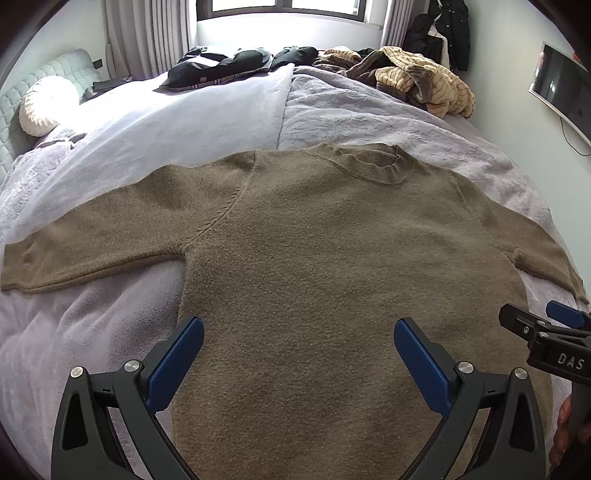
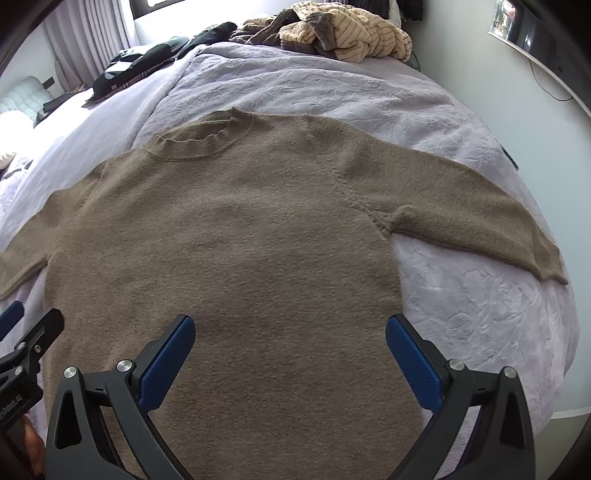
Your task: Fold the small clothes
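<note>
- Olive-brown knit, a sweater (image 1: 314, 266), spread flat and face up on a lilac bedspread (image 1: 110, 332), hem nearest, neckline farthest.
- Left gripper (image 1: 299, 350) above the lower left part of the body, blue pads (image 1: 173, 365) spread wide, pinching nothing, one pad out over the sweater's side edge.
- Right gripper (image 2: 290, 347) likewise above the lower right part, pads (image 2: 413, 362) spread wide and bare, right-hand pad at the side seam.
- Both sleeves stretched outward, left cuff (image 1: 14, 266) and right cuff (image 2: 546, 262) lying flat, bare bedspread under each armpit.
- Beyond the collar (image 1: 373, 164), a broad band of open bedspread.
- At the far edge, a striped cream heap of clothes (image 1: 424, 83) and dark garments (image 1: 229, 64).
- Past the bed, a window (image 1: 288, 7); a wall screen (image 1: 565, 88) to the right.
</note>
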